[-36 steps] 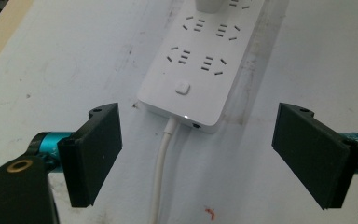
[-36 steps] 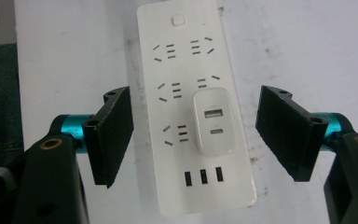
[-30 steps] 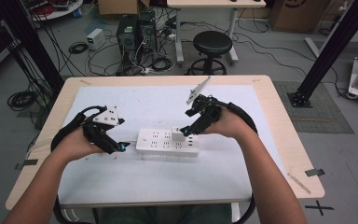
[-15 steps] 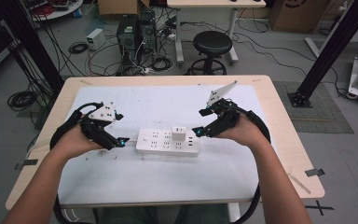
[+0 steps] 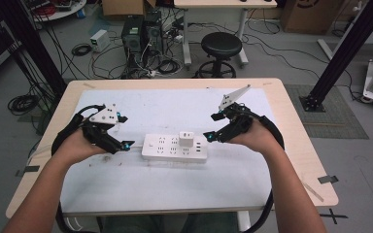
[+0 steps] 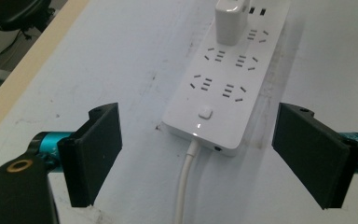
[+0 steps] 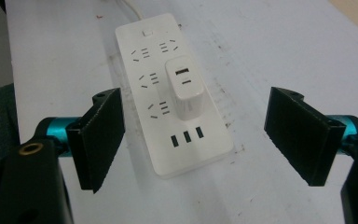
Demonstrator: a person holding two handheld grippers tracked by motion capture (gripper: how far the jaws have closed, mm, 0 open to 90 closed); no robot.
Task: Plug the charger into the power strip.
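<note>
Your power strip (image 5: 175, 148) lies flat near the middle of the counter (image 5: 291, 174), its long axis running left to right between your 2 hands, so each end faces one set of tongs. The white charger (image 5: 186, 138) stands upright in a socket toward the strip's right half, its USB face up, seated flush as far as the right gripper view shows.

Your left tongs (image 5: 121, 145) sit just beside the strip's switch end, jaws spread wide and holding nothing; in the left gripper view the strip's cable (image 6: 185, 186) runs out straight between them. That placement reads as a bracing position, ready to pin the strip's body so it cannot lift or slide.

Your right tongs (image 5: 212, 136) hover near the USB-port end, also wide and empty, with the charger centred between the jaws in the right gripper view. The wide gap suits the charger's broad sides. Judging by this, the plug looks set in, and both tongs stand clear of it.
</note>
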